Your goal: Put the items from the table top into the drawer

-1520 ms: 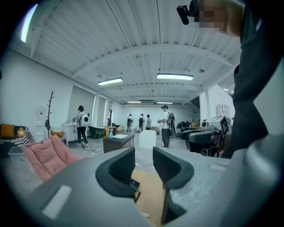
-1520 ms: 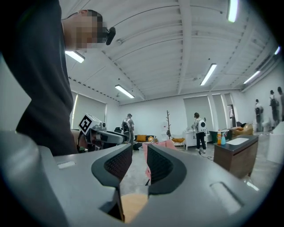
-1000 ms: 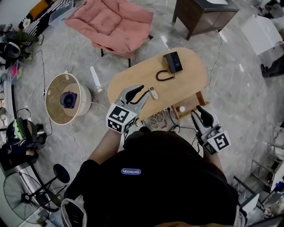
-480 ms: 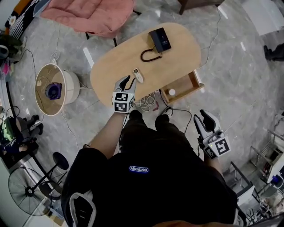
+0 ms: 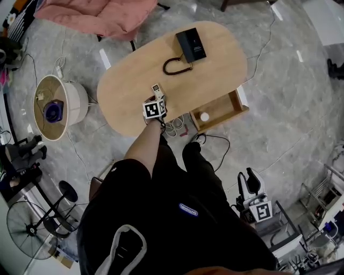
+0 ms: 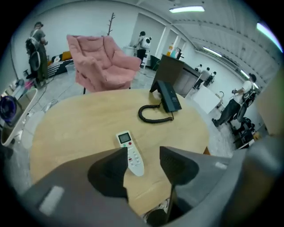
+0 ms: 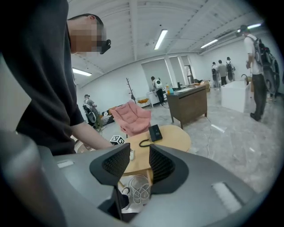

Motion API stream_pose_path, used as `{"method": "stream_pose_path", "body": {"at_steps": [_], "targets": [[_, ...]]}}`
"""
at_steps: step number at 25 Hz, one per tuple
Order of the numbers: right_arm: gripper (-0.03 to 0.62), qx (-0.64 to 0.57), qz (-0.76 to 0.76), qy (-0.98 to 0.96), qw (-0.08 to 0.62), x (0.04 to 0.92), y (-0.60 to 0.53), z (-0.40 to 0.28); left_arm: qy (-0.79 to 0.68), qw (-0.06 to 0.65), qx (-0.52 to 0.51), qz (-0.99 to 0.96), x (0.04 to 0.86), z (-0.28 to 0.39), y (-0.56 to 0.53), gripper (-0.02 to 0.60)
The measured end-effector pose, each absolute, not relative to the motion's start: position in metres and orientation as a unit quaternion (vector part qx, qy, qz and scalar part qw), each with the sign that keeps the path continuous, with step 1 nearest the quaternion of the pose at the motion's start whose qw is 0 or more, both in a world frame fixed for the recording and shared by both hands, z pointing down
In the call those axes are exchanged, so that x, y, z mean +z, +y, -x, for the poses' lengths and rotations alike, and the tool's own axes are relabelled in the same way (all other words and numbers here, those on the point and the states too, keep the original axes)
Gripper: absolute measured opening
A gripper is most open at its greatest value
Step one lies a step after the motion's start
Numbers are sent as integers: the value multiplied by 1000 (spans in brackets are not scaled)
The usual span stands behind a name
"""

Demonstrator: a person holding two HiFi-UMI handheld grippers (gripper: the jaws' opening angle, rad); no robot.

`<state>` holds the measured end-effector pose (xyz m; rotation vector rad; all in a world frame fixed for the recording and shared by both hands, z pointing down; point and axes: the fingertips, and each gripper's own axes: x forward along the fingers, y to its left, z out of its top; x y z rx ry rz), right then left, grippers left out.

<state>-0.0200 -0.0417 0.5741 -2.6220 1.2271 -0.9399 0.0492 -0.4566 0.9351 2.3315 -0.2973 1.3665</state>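
A white remote lies on the oval wooden table, near its front edge. My left gripper reaches over that edge, open, with the jaws on either side of the remote's near end; I cannot tell whether they touch it. Farther back sits a black phone with its coiled cord. The drawer at the table's right end stands pulled out, and a small white ball lies inside. My right gripper hangs open and empty low at the right, well away from the table.
A pink armchair stands behind the table. A round lamp shade sits on the floor at the left, with a fan below it. White cables are coiled under the table's front edge. A metal rack stands at the far right.
My left gripper has moved forward over the table's edge until its jaws flank the remote. My right gripper has dropped back from the drawer towards the person's side.
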Motion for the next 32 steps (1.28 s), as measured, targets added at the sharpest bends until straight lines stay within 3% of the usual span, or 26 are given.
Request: {"method": "stream_pose_path", "body": {"at_steps": [6,16,20,26,32], "targets": [[167,-341,867,360,58,607,-23,35,-141,203,540,-805,998,-46,-471,247],[167,-357,868,339,67,625,-24,42,-123,210,572,-783,1028,-53,-472,258],[167,-360,869,332,74,632,-21,44,-114,211,581,-778,1029,-55,-465,227],[166,-360,874,315,85,635,-10,51,-51,113,550,-826,1005,-75,-456,189],[166,-352,882,297,100,636,9,63,14,128,508,-852,966,-93,-400,187]]}}
